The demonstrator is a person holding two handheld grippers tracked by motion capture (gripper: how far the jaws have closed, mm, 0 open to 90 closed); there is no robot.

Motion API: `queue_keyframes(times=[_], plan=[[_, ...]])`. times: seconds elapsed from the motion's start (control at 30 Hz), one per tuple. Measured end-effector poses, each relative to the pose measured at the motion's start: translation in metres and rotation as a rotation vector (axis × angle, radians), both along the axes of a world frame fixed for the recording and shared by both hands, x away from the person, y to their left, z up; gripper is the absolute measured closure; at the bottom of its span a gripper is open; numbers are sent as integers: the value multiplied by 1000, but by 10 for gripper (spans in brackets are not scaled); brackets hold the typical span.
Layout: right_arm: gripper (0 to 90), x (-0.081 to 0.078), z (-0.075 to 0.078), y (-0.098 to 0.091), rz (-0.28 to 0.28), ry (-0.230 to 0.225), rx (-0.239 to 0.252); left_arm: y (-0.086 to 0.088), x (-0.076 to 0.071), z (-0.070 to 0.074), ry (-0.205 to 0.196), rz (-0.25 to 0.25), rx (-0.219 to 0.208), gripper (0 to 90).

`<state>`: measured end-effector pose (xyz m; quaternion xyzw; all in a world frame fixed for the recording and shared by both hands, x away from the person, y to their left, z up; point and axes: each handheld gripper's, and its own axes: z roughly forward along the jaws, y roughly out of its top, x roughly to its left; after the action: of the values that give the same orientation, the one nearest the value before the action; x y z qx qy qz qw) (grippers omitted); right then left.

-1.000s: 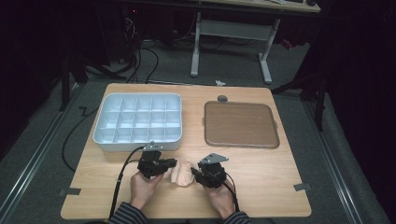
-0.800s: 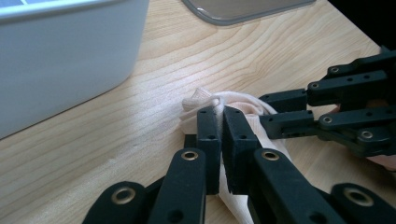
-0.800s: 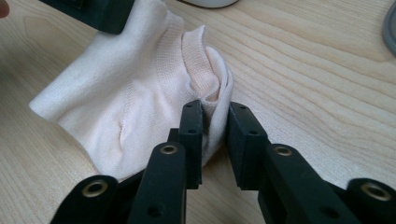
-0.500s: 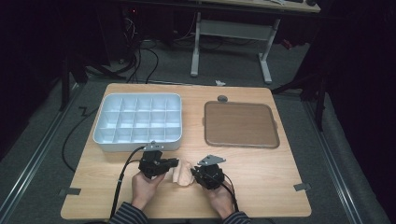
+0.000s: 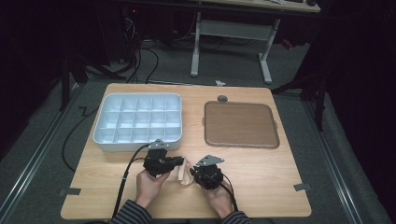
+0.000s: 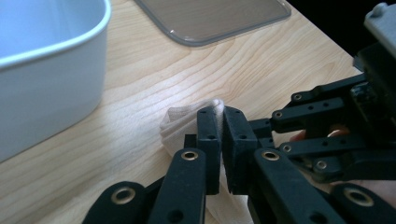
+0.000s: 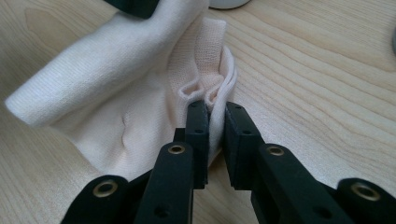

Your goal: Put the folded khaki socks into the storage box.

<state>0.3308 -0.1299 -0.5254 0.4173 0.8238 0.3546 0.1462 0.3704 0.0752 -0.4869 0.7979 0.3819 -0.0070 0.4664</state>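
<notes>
Gripping: both grippers pinch one cream knit cloth (image 5: 183,171), perhaps a sock, lying on the table between the two hands.
Left gripper (image 6: 222,140): jaws closed tight on a fold of the cloth; the fabric bulges just past its fingertips and trails under them.
Right gripper (image 7: 215,122): jaws have just been closing and now stand nearly together, with a gathered edge of the cloth clamped between the pads; the rest spreads away beyond and to the left of the tips.
Surface: pale wooden table (image 5: 261,186), grain running across, with small tape marks near its front corners.
Beyond the left fingers: a white compartment tray (image 5: 138,122), near but apart from the cloth.
Beyond the right fingers: a flat brown lid-like tray (image 5: 240,124), well apart.
Room: dark, with grey carpet (image 5: 51,154), cables on the floor and a white-legged desk frame (image 5: 232,32) behind the table.
</notes>
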Motion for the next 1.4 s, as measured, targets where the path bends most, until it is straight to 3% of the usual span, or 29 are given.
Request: queue_keyframes(times=[0.5,0.87,1.1,1.4], plan=[[808,0,-1,1,5,-3,7,-11,5,-4,0,-13,15,865],[802,5,-2,15,20,13,47,-5,7,-5,-9,6,54,865],[732,4,-1,15,20,11,44,-5,8,-8,-8,12,66,865],[700,-11,16,1,12,-41,49,-8,9,-11,-10,6,96,864]])
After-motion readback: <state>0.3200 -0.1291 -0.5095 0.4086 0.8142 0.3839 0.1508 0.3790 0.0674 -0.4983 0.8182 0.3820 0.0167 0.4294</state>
